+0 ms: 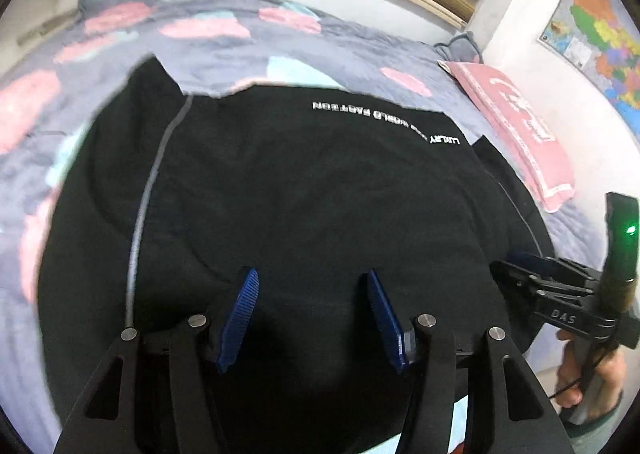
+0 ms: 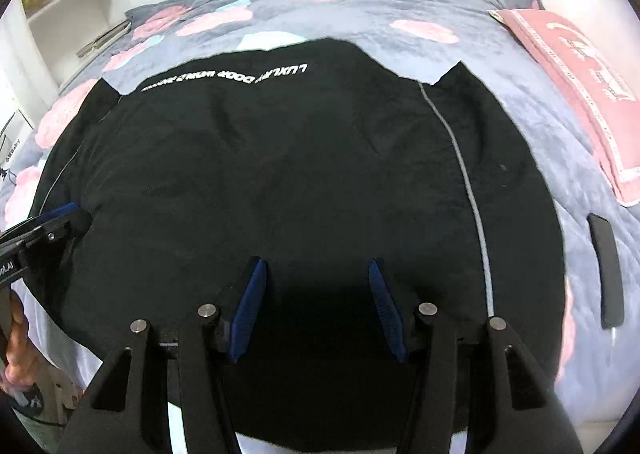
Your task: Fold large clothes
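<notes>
Because the black shirt lies spread flat across the middle of the bed, ready for folding, the left gripper and right gripper hover over its near edge, jaws wide and empty.

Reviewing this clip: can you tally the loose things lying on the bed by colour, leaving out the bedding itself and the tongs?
Black: 2, the black garment spread flat and the slim black device beside it on the quilt.
Pink: 1, the pink pillow at the far right edge.
Total: 3
</notes>
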Tool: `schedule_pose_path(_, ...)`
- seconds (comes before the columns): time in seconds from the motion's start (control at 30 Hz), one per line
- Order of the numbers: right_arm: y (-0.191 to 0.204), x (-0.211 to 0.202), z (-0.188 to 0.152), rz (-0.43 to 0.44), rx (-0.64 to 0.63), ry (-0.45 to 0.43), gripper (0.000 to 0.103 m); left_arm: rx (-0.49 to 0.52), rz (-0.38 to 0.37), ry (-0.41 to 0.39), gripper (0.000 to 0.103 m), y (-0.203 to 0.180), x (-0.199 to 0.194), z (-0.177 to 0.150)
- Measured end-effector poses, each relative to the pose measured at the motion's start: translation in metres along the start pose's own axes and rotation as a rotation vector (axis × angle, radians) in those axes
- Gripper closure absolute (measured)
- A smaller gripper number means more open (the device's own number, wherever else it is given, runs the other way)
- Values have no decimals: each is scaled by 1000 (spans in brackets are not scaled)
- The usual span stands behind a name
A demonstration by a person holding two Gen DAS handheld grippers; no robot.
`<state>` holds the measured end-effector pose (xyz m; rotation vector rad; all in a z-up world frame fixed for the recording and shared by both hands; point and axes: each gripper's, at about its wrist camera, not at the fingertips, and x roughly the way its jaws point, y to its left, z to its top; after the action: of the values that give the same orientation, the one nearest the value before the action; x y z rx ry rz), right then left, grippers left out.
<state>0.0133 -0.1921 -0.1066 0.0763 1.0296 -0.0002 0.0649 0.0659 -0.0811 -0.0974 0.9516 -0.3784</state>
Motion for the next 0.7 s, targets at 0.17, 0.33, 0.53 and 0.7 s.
schedule_pose_path(0.17, -6, -36, 5, -34, 60, -82, 45, 43, 64, -58, 43, -20, -32, 5)
schedule_pose_path(0.33, -3, -86, 19, -52, 90, -203, 25, 98, 230, -172, 36, -39, -76, 10)
schedule_pose_path(0.53, 16, -137, 25, -56, 51, -292, 23, 81, 312, -386, 23, -64, -143, 14)
schedule_pose_path(0.7, 29, -168, 27, -58, 32, -352, 17, 88, 321, -419, 23, -73, -169, 13)
